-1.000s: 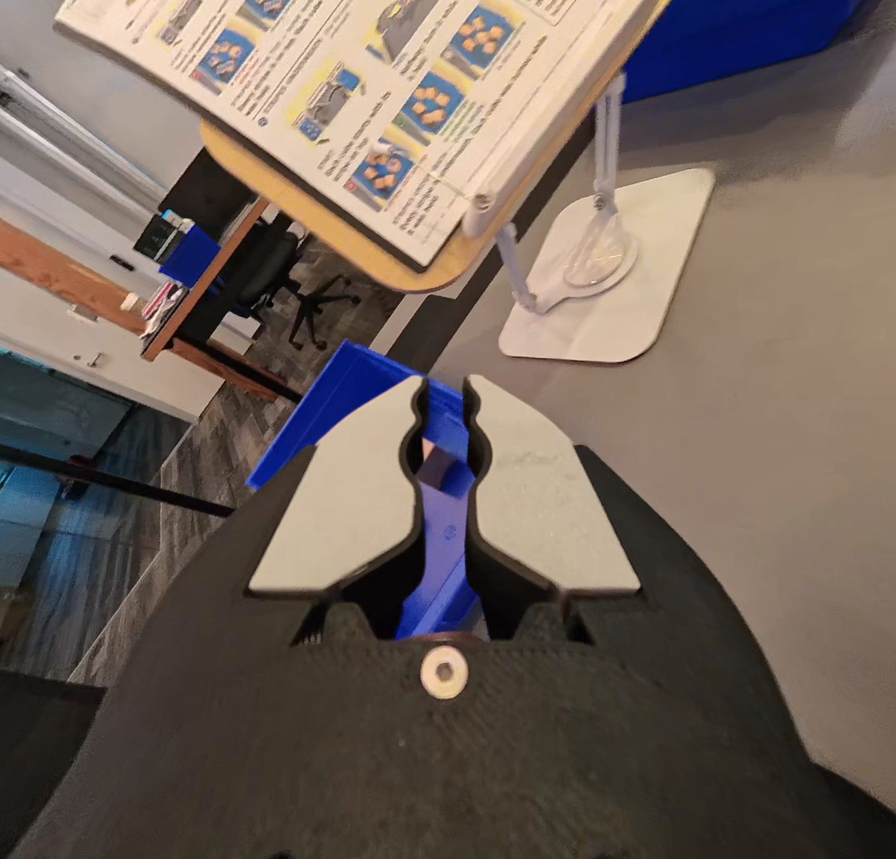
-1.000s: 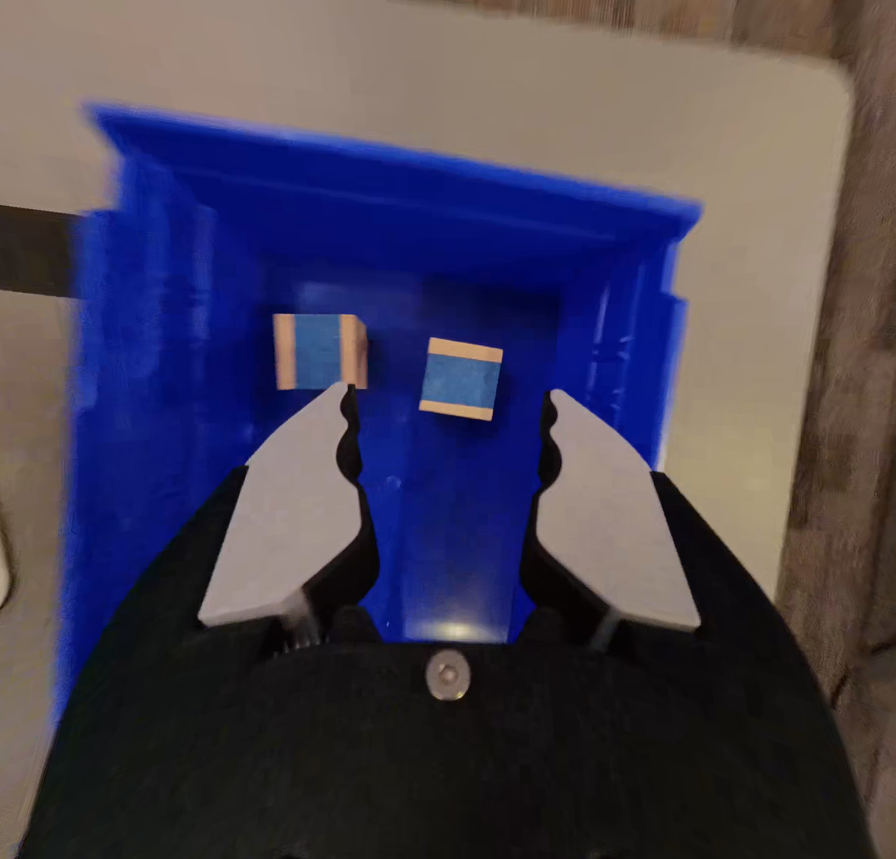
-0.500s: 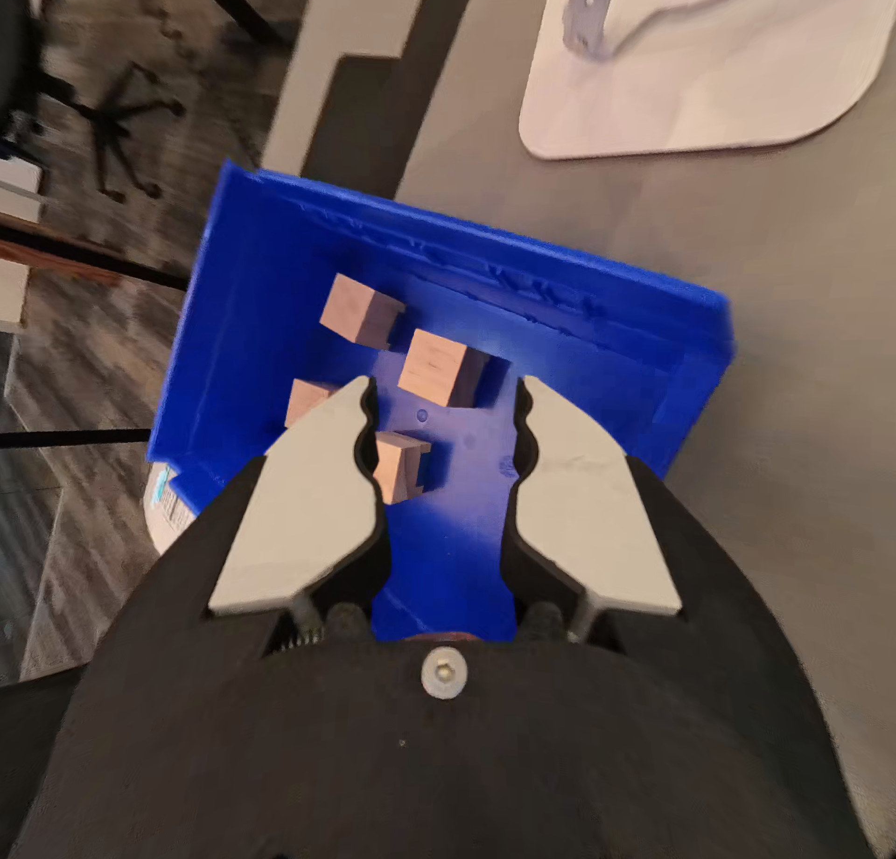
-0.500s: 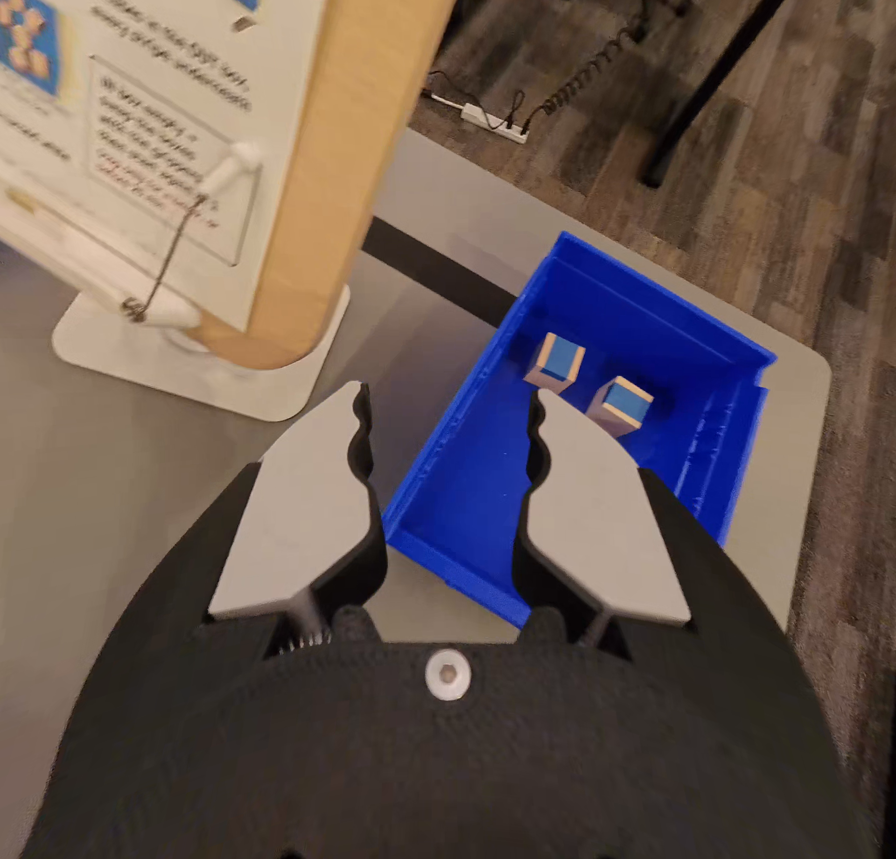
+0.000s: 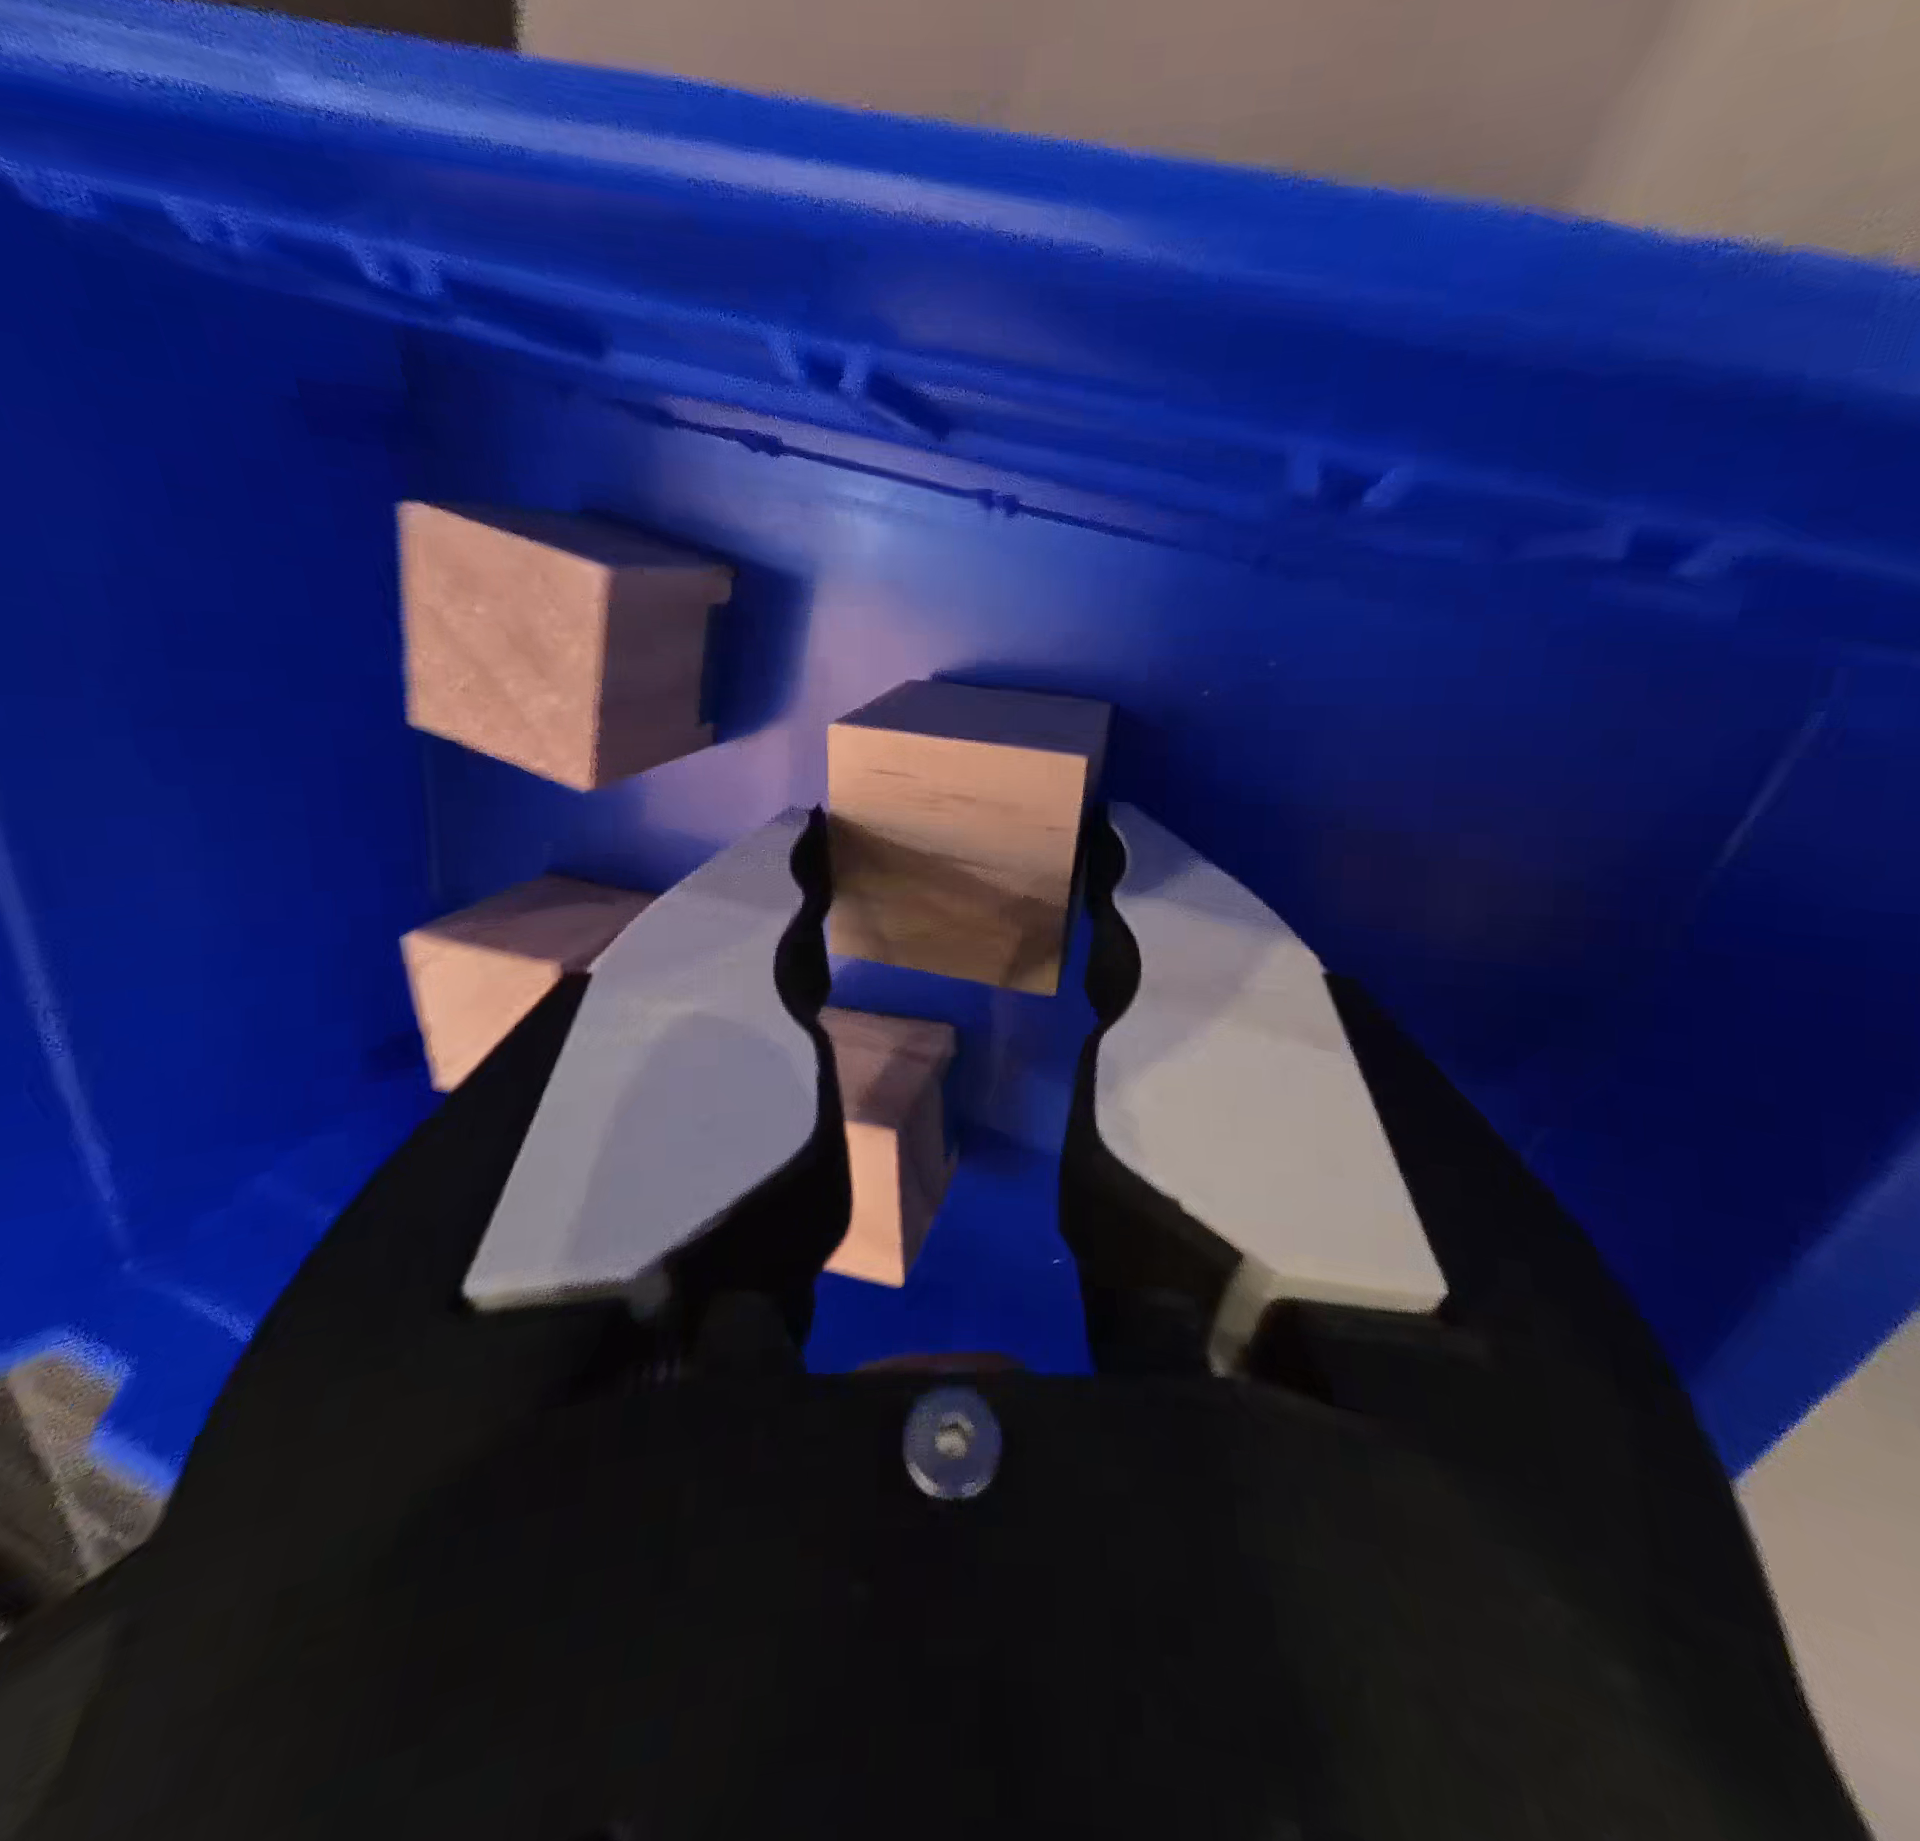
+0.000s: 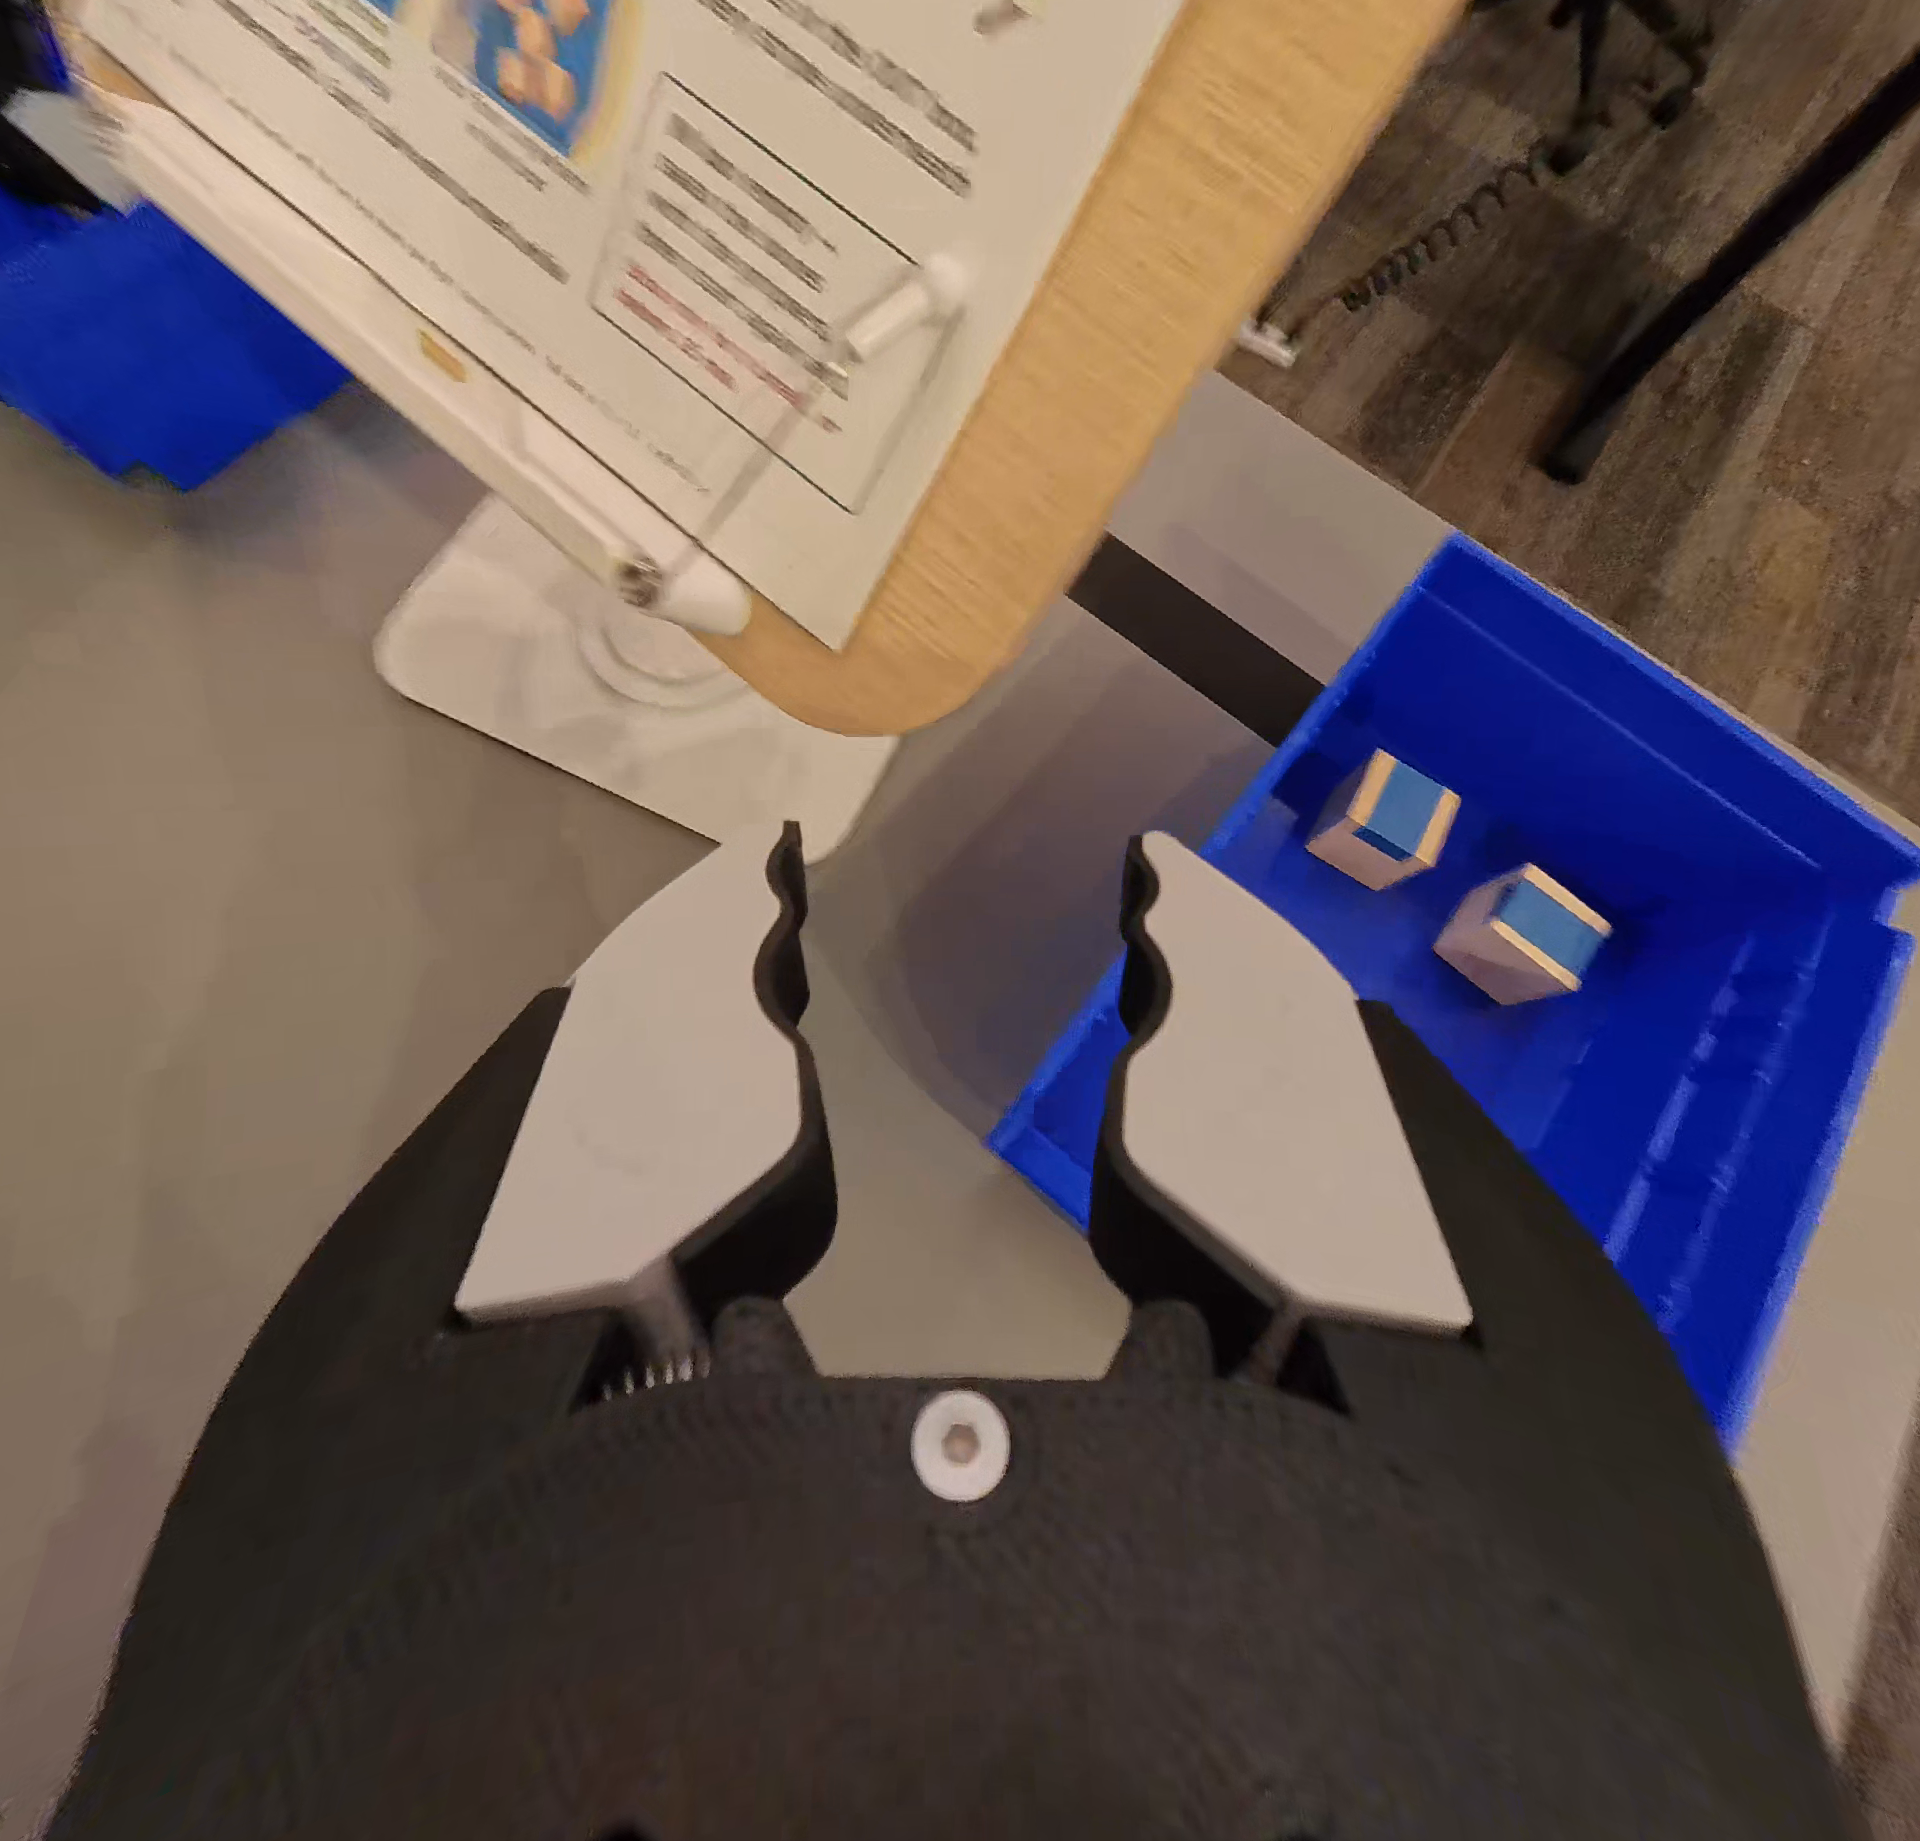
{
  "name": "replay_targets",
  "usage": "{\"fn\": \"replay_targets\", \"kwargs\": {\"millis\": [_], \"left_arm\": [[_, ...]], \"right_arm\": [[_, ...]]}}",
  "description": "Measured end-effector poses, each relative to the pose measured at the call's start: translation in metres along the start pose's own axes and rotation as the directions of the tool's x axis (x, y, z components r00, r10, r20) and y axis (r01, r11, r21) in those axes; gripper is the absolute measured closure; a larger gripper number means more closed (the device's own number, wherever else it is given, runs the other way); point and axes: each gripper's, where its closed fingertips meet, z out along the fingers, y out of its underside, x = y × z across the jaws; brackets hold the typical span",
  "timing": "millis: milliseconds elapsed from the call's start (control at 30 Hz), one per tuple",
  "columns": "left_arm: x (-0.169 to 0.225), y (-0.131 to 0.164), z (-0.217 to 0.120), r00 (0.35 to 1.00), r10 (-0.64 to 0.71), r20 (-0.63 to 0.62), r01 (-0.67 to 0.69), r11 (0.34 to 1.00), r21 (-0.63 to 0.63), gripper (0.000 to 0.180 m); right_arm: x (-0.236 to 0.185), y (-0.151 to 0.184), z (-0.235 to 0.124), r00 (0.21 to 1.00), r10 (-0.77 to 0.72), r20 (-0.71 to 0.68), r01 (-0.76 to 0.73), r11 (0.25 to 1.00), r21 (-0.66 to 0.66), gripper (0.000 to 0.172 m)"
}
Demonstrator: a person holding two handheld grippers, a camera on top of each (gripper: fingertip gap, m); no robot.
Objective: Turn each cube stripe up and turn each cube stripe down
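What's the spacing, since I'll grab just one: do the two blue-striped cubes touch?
Apart. The right wrist view shows bare floor of the blue bin between the upper cube and the lower cube.

I see a tilted wooden board (image 6: 1122, 368) with an instruction sheet (image 6: 644, 181) on a white stand base (image 6: 582, 700), grey table (image 6: 208, 856), office chair (image 6: 1600, 35)

Blue-striped wooden cubes (image 6: 1382, 833), blue bin (image 6: 1714, 1168)

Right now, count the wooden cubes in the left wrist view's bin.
4. One cube at upper left, one between the fingers, one at lower left behind the left finger, one nearest the camera. The gripper may hide others.
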Motion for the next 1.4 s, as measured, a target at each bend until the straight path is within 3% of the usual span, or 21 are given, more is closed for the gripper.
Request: {"fn": "replay_targets", "kwargs": {"millis": [67,133,233,267,333,433,500,600,700,733,800,867,933,1000,1067,1133,1200,1300,1400], "left_arm": [[-0.007,-0.001,-0.02,0.994,-0.027,0.11,0.019,0.997,0.077,0.133],[-0.006,-0.014,-0.06,0.97,-0.101,0.22,0.042,0.965,0.258,0.134],[0.018,-0.044,-0.144,0.918,-0.204,0.341,-0.017,0.837,0.546,0.134],[0.033,-0.057,-0.173,0.902,-0.219,0.373,-0.066,0.783,0.619,0.134],[0.069,-0.085,-0.227,0.871,-0.24,0.428,-0.175,0.663,0.728,0.134],[0.124,-0.125,-0.283,0.833,-0.233,0.502,-0.327,0.524,0.786,0.134],[0.16,-0.151,-0.303,0.824,-0.188,0.534,-0.406,0.462,0.789,0.134],[0.192,-0.178,-0.315,0.804,-0.16,0.572,-0.473,0.409,0.78,0.134],[0.212,-0.197,-0.312,0.811,-0.124,0.571,-0.495,0.372,0.785,0.134],[0.217,-0.202,-0.308,0.805,-0.105,0.584,-0.512,0.374,0.773,0.134],[0.224,-0.21,-0.303,0.805,-0.092,0.586,-0.522,0.36,0.773,0.134],[0.224,-0.214,-0.298,0.829,-0.103,0.55,-0.484,0.36,0.798,0.134],[0.216,-0.214,-0.293,0.815,-0.132,0.565,-0.475,0.407,0.78,0.121],[0.207,-0.205,-0.289,0.814,-0.139,0.564,-0.46,0.44,0.772,0.127],[0.194,-0.191,-0.29,0.822,-0.177,0.542,-0.419,0.455,0.785,0.141],[0.182,-0.176,-0.281,0.831,-0.177,0.527,-0.38,0.511,0.771,0.165],[0.171,-0.162,-0.273,0.821,-0.19,0.539,-0.359,0.562,0.745,0.18],[0.156,-0.145,-0.255,0.835,-0.204,0.51,-0.285,0.634,0.719,0.18],[0.145,-0.134,-0.239,0.841,-0.218,0.495,-0.231,0.683,0.693,0.18]], "right_arm": [[-0.024,-0.011,-0.003,0.995,0.011,0.095,-0.018,0.998,0.065,0.114],[-0.061,-0.027,-0.007,0.963,0.03,0.267,-0.071,0.987,0.142,0.114],[-0.121,-0.044,-0.003,0.865,0.008,0.501,-0.116,0.976,0.185,0.113],[-0.142,-0.05,0.0,0.814,0.004,0.581,-0.142,0.971,0.191,0.111],[-0.185,-0.065,-0.001,0.636,0.042,0.771,-0.255,0.954,0.158,0.104],[-0.236,-0.083,-0.004,0.414,0.049,0.909,-0.352,0.929,0.11,0.102],[-0.265,-0.092,-0.012,0.318,-0.005,0.948,-0.373,0.919,0.131,0.101],[-0.293,-0.107,-0.038,0.105,-0.026,0.994,-0.462,0.884,0.072,0.095],[-0.309,-0.109,-0.052,0.013,-0.036,0.999,-0.477,0.878,0.037,0.093],[-0.311,-0.11,-0.056,-0.017,-0.034,0.999,-0.484,0.875,0.022,0.096],[-0.313,-0.107,-0.066,-0.067,-0.048,0.997,-0.477,0.879,0.011,0.126],[-0.308,-0.102,-0.065,-0.015,-0.036,0.999,-0.469,0.883,0.025,0.126],[-0.294,-0.096,-0.059,0.128,-0.024,0.992,-0.437,0.896,0.078,0.126],[-0.26,-0.094,-0.062,0.251,-0.015,0.968,-0.431,0.894,0.126,0.127],[-0.204,-0.086,-0.053,0.506,-0.001,0.862,-0.358,0.91,0.211,0.127],[-0.131,-0.07,-0.038,0.753,0.03,0.658,-0.243,0.941,0.235,0.127],[-0.052,-0.047,-0.025,0.912,0.071,0.405,-0.15,0.975,0.165,0.126],[0.049,-0.003,-0.001,0.986,0.136,0.094,-0.133,0.99,-0.037,0.126],[0.098,0.043,0.036,0.978,0.205,-0.026,-0.205,0.948,-0.244,0.126]]}}
